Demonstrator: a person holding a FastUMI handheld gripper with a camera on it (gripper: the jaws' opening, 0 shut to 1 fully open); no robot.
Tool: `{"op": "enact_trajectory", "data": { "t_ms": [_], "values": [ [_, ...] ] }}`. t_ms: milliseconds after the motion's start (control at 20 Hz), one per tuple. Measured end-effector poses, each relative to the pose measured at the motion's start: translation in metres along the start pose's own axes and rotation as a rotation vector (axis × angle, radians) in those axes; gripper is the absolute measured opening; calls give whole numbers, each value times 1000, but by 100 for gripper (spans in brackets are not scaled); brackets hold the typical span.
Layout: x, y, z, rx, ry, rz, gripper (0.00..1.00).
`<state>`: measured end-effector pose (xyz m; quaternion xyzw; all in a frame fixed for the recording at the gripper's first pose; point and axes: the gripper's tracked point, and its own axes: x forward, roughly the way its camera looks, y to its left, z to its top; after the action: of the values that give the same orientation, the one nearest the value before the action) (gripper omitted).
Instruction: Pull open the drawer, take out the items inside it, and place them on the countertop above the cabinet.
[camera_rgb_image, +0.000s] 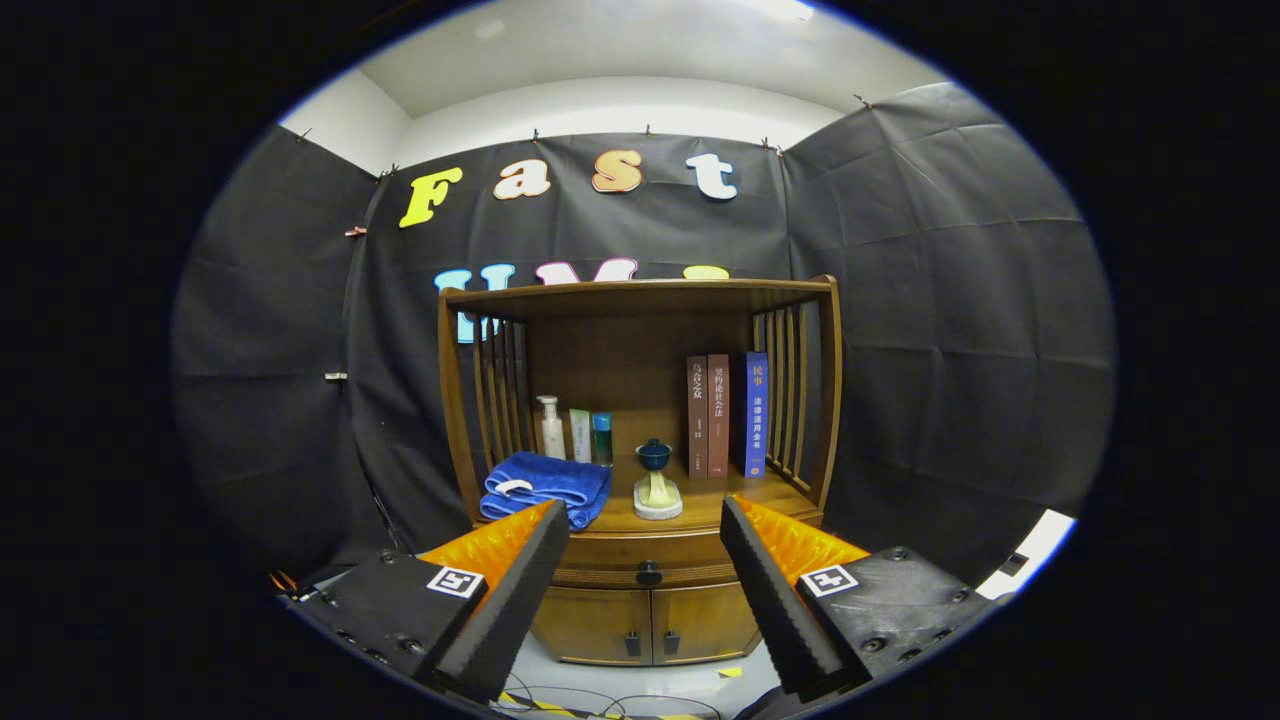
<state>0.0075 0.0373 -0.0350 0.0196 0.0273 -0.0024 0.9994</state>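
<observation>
A wooden cabinet (640, 330) stands ahead against the booth wall. Its drawer (640, 558) is closed, with a dark round knob (649, 574) in the middle of its front. The knob sits between my fingers, some way beyond them. My gripper (645, 535) is open and holds nothing. The countertop (715, 505) above the drawer carries a folded blue towel (546, 487) on the left and a small blue-topped ornament on a pale base (657, 485) in the middle. The drawer's contents are hidden.
Three bottles (575, 432) stand at the back left of the countertop and three upright books (726, 414) at the back right. Below the drawer are two cupboard doors (645, 625) with dark handles. Cables and striped tape (560, 700) lie on the floor near me.
</observation>
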Motion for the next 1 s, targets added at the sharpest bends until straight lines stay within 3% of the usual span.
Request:
{"op": "enact_trajectory", "data": {
  "t_ms": [1000],
  "values": [
    [2,5,-9,5,18,19,99]
  ]
}}
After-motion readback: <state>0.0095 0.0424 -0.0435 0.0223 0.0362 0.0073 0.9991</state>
